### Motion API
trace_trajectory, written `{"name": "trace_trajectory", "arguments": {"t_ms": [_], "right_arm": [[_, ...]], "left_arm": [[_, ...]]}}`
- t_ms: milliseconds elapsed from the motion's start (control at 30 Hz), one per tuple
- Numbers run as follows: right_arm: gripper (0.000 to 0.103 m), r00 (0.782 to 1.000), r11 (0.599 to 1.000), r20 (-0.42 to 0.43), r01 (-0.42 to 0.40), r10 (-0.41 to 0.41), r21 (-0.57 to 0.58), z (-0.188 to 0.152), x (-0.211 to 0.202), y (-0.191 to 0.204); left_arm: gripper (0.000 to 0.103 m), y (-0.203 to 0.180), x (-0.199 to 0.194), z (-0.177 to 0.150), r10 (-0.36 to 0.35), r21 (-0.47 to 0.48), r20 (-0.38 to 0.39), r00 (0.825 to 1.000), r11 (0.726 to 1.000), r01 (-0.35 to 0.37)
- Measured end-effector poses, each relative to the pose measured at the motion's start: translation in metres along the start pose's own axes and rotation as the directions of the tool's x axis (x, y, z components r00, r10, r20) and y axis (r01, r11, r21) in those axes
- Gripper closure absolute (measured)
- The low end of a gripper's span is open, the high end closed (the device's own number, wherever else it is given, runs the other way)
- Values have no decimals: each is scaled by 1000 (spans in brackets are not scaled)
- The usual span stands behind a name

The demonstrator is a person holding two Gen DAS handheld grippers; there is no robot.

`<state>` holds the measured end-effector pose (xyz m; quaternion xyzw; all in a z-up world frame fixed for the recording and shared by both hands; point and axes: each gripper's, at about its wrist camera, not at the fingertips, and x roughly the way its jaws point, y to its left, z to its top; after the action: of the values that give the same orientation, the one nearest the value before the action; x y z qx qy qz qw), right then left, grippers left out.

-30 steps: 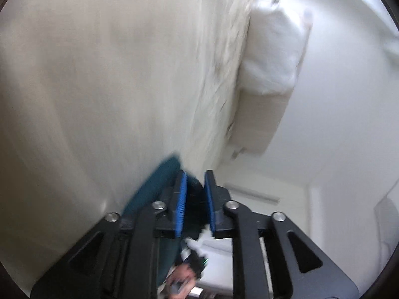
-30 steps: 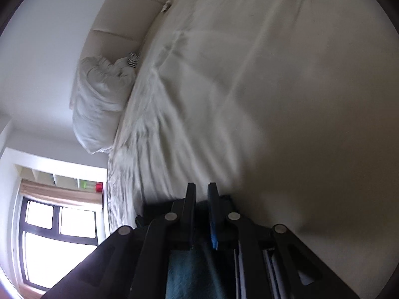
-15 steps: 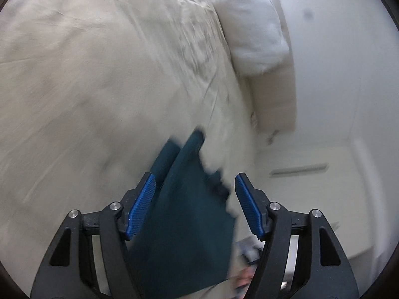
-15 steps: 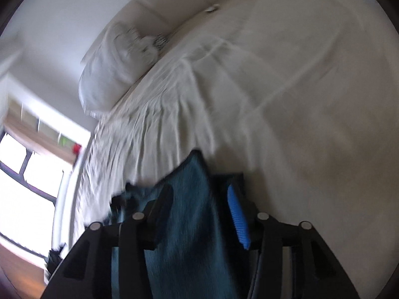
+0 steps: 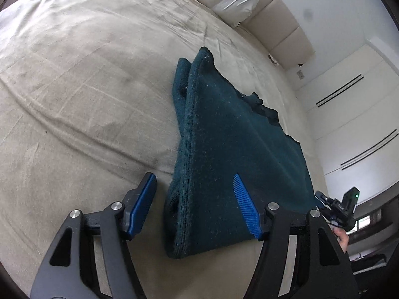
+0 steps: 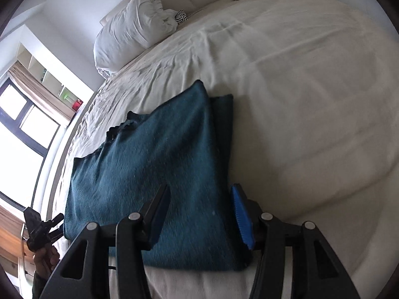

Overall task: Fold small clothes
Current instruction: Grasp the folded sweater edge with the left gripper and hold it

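Folded teal cloth [image 5: 224, 149] between tool [image 5: 194, 204] fingers

We see the folded garment [image 5: 224, 149] lying on the bed [image 5: 87, 87], in layers stacked 1 on another. In the left wrist view, our left gripper [image 5: 194, 206] sits at its near end, 1 finger on the sheet to the left of the stack, the other over the cloth. In the right wrist view, our right gripper [image 6: 199, 214] sits at the garment's [image 6: 154, 169] near edge, both fingers over the cloth. A pillow [image 6: 132, 27] lies at the far end of the bed [image 6: 299, 87], against the headboard [image 5: 281, 30].
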<state>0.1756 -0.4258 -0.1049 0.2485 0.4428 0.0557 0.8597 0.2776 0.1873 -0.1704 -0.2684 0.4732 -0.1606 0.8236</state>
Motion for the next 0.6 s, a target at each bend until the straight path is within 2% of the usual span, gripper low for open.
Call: {"name": "trace_trajectory", "arguments": {"t_ms": [67, 200, 433, 533, 600], "right_arm": [[49, 1000, 1000, -2, -1, 1, -3, -4, -3, -1], [49, 1000, 999, 15, 13, -14, 34, -5, -9, -10], [49, 999, 999, -22, 33, -34, -31, -8, -1, -6], [50, 999, 997, -27, 43, -45, -69, -9, 5, 1], [58, 998, 995, -27, 51, -54, -89, -9, 7, 6]], "left_arm": [[43, -2, 4, 1, 12, 19, 10, 1000, 1000, -12], [66, -1, 0, 10, 58, 43, 5, 998, 997, -58], [68, -25, 5, 7, 136, 166, 19, 991, 977, -137], [68, -28, 7, 5, 148, 181, 16, 989, 972, -148], [68, -25, 9, 6, 151, 172, 7, 988, 973, -150]]}}
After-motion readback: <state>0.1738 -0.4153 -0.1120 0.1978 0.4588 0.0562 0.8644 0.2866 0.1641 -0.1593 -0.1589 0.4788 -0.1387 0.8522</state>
